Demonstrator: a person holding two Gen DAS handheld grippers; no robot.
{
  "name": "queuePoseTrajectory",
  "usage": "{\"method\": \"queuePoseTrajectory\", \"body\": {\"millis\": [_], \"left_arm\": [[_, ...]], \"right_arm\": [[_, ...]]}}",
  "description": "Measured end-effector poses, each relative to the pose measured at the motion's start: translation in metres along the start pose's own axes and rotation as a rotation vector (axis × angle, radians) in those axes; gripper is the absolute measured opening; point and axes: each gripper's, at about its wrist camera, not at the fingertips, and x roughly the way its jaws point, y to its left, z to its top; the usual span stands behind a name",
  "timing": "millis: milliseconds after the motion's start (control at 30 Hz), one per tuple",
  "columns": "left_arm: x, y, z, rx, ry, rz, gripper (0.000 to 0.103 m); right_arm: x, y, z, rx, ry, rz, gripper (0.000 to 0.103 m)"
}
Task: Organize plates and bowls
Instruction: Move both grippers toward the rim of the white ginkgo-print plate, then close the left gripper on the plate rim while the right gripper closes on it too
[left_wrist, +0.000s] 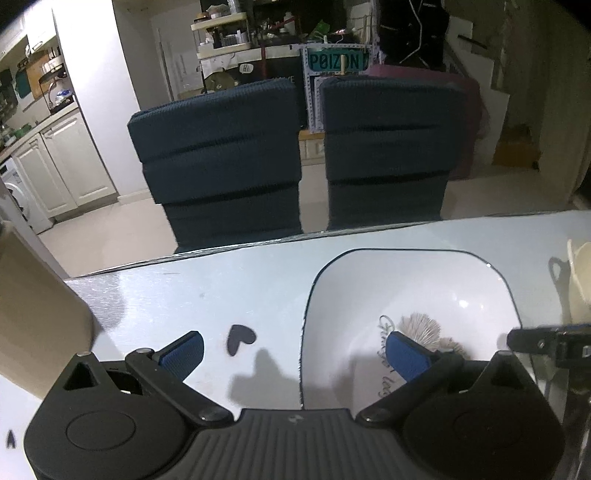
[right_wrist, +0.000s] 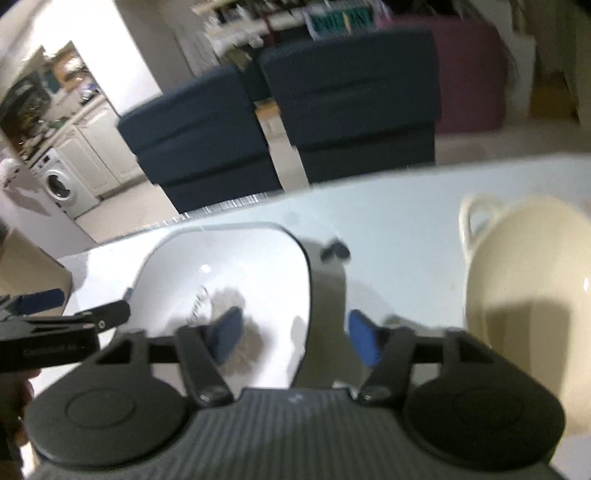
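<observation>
Square white plate (left_wrist: 406, 291) with dark rim, flat on pale bench (left_wrist: 207, 295), printed script and feathery motif at its centre. Left tongs (left_wrist: 291, 350) spread wide, straddling the plate's left edge: one blue pad over bare bench, the other over the plate; nothing gripped. Right tongs (right_wrist: 295, 334) part open, straddling the plate's right edge, one pad above the plate, the other beyond it; contact not discernible through blur. Cream handled bowl (right_wrist: 528, 266) to the plate's right, apart. Two dark blue chairs (left_wrist: 221, 155) behind bench.
</observation>
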Motion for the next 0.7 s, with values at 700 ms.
{"method": "queuePoseTrajectory", "body": {"millis": [700], "left_arm": [[0.014,0.019,-0.003,-0.162,0.022,-0.097,0.076]], "right_arm": [[0.018,-0.009,0.012,-0.039,-0.030,-0.010,0.007]]}}
